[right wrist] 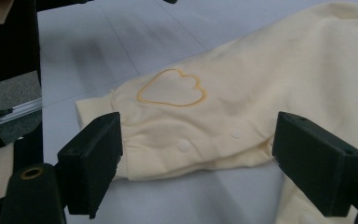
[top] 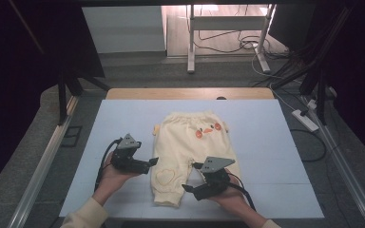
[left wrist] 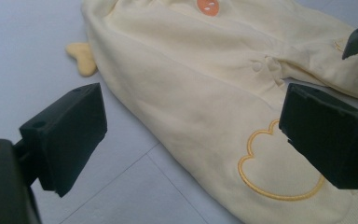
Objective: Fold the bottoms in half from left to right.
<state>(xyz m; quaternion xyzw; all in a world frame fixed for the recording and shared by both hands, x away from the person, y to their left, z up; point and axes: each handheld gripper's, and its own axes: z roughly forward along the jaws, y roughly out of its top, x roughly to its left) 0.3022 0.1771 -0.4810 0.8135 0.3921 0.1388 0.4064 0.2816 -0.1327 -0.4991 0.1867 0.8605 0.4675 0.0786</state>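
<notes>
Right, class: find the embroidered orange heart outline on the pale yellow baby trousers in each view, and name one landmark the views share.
High view: the heart outline sits low on the leg at the picture's left, between the two claws.
Left gripper view: the heart outline lies at lower right, partly behind the right jaw.
Right gripper view: the heart outline lies at upper centre, near the cuff.
Shared landmark: the snap buttons along the trousers' inner seam.
</notes>
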